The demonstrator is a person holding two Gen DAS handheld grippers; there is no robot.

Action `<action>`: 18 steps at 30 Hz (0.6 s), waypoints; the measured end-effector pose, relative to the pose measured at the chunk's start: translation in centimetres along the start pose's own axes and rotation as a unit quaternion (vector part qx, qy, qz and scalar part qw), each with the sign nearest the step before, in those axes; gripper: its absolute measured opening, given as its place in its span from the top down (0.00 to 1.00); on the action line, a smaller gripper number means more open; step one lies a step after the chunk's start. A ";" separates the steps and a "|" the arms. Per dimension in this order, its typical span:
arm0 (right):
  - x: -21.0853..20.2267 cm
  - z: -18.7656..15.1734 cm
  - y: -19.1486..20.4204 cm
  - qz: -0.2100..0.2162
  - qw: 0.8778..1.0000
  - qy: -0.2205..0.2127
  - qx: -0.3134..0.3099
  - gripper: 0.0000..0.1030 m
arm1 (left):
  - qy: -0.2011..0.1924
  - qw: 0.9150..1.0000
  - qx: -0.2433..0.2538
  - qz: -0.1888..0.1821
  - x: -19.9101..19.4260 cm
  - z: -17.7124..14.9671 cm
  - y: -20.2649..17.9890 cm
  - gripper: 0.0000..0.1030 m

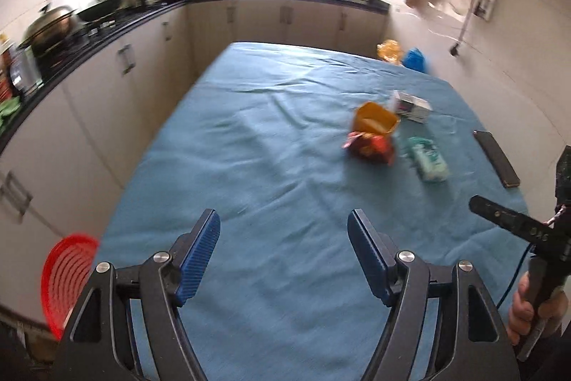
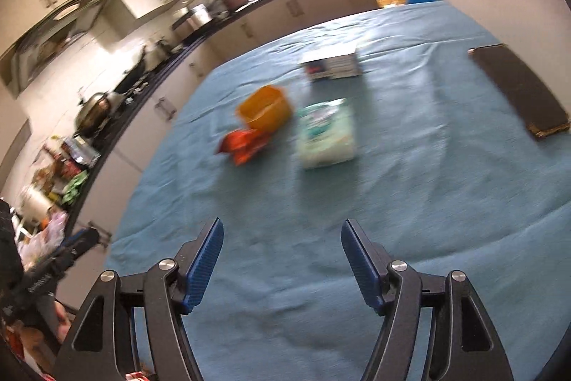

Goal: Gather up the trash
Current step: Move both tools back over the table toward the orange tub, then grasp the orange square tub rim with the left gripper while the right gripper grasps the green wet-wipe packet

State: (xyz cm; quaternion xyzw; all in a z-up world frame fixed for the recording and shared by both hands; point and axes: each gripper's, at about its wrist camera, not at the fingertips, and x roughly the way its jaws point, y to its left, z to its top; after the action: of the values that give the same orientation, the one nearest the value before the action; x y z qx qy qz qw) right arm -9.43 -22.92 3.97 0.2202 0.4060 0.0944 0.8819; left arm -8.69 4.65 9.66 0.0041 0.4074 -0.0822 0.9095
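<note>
Trash lies on the blue-clothed table [image 1: 249, 149]: an orange paper cup [image 1: 374, 118] on its side, a red snack wrapper [image 1: 371, 147], a green-white tissue pack [image 1: 430, 161] and a small white box [image 1: 412, 104]. My left gripper [image 1: 283, 227] hovers open over the near cloth, nothing between its blue pads. The right wrist view shows the cup [image 2: 266, 108], wrapper [image 2: 244, 143], tissue pack [image 2: 326, 133] and box [image 2: 333, 63] ahead of my open, empty right gripper [image 2: 282, 234].
A dark phone [image 1: 496, 158] [image 2: 519, 90] lies at the table's right edge. A red plastic basket [image 1: 67, 277] sits low at the left. A kitchen counter [image 1: 107, 24] with pots runs along the left. A hand [image 1: 528, 306] holds the other gripper's handle at the right.
</note>
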 end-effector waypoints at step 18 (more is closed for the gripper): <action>6.7 5.4 -2.1 -0.050 0.998 0.023 -0.006 0.25 | 0.088 0.992 0.020 -0.091 16.8 12.2 -6.0 0.27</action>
State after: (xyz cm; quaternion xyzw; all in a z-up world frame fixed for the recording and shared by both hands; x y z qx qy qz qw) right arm -1.04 -24.18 1.58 0.1918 0.4359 0.0576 0.8774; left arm 10.47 -4.63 5.72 -0.0074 0.4827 -0.1726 0.8586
